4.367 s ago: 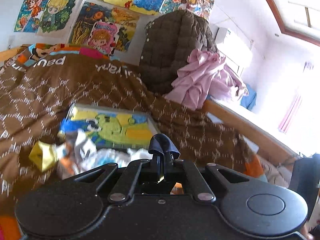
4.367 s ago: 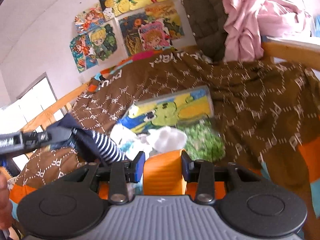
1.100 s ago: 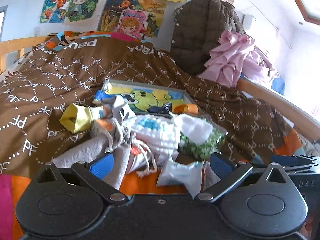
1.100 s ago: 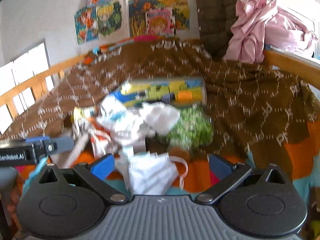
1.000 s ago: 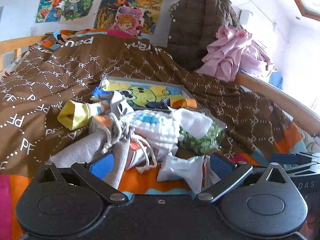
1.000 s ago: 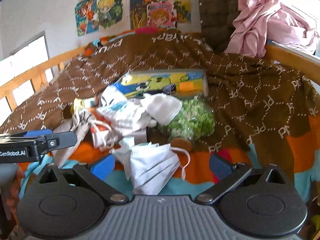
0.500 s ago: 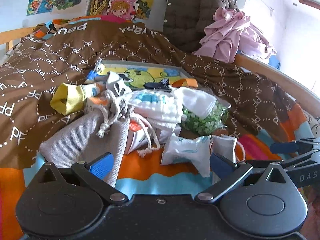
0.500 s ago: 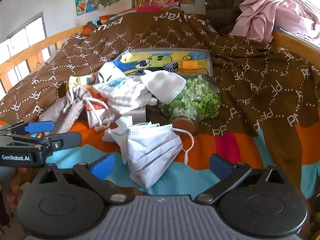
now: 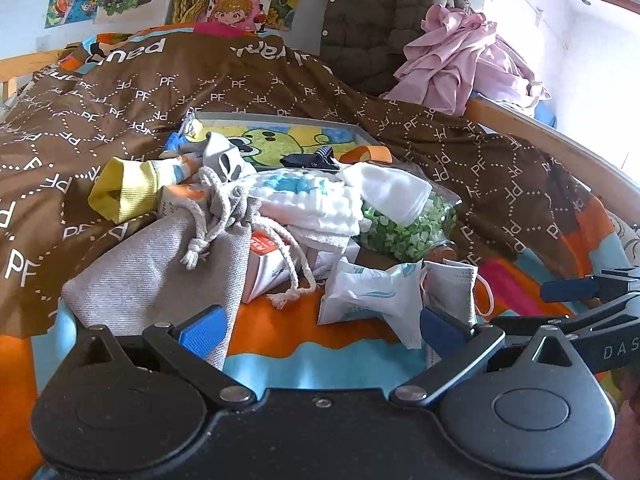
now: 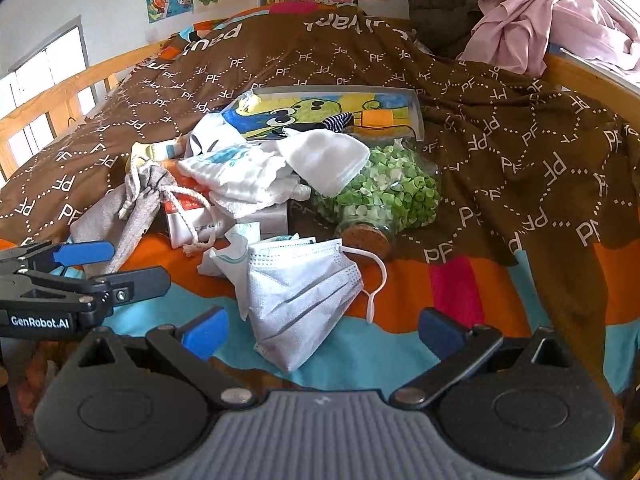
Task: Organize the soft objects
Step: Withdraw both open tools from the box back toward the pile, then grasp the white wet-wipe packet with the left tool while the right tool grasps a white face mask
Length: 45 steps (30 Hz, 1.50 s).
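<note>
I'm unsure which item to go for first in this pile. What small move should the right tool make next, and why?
Probably ease the right tool forward and down onto the face mask. Its jaws stand wide open and empty, and the mask lies on top, nearest and roughly between them, on the bedspread, clear of the glass jar behind it.

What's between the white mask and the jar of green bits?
In the right wrist view, bare orange bedspread lies between face mask and jar; the mask's ear loop curls there.
</note>
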Motion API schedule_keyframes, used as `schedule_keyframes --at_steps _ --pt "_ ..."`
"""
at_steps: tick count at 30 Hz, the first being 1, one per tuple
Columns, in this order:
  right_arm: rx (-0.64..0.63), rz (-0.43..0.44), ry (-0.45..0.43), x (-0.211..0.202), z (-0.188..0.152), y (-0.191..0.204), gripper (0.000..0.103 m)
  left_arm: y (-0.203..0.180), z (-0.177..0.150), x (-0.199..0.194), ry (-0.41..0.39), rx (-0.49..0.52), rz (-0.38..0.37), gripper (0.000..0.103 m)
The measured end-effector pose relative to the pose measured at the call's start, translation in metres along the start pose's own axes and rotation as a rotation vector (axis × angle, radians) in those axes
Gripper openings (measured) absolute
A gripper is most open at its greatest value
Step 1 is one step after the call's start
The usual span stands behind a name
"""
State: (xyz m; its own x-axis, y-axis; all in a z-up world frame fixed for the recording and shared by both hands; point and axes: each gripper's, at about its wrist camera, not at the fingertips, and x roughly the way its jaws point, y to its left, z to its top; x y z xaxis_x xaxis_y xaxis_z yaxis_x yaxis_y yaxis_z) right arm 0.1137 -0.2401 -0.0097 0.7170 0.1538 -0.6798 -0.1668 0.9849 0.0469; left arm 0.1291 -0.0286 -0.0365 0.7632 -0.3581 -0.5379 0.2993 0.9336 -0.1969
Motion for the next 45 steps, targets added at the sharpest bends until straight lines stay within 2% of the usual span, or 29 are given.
schedule_keyframes --at_steps 13,19,28,31,35,38,42,45 --pt "0.031 -0.039 -0.007 0.006 0.001 -0.004 0.103 -0.004 0.007 0.019 0.013 0.020 -0.059 0.102" --pt "0.040 -0.052 -0.054 0.004 0.002 -0.005 0.103 -0.007 0.010 0.031 0.013 0.043 -0.077 0.102" --pt "0.075 -0.047 -0.084 0.008 0.005 -0.010 0.103 -0.009 0.009 0.052 0.027 0.109 -0.110 0.096" --pt "0.096 -0.029 -0.087 0.011 0.006 -0.012 0.102 -0.009 0.009 0.059 0.028 0.117 -0.132 0.095" --pt "0.132 0.042 -0.104 0.015 0.008 -0.014 0.102 -0.008 0.008 0.068 0.037 0.111 -0.157 0.093" --pt "0.152 0.078 -0.110 0.020 0.011 -0.013 0.102 -0.005 0.008 0.075 0.048 0.090 -0.165 0.088" --pt "0.175 0.088 -0.098 0.030 0.013 -0.013 0.099 -0.004 0.006 0.082 0.056 0.077 -0.175 0.078" --pt "0.189 0.080 -0.082 0.038 0.014 -0.013 0.096 -0.003 0.005 0.084 0.056 0.069 -0.173 0.076"
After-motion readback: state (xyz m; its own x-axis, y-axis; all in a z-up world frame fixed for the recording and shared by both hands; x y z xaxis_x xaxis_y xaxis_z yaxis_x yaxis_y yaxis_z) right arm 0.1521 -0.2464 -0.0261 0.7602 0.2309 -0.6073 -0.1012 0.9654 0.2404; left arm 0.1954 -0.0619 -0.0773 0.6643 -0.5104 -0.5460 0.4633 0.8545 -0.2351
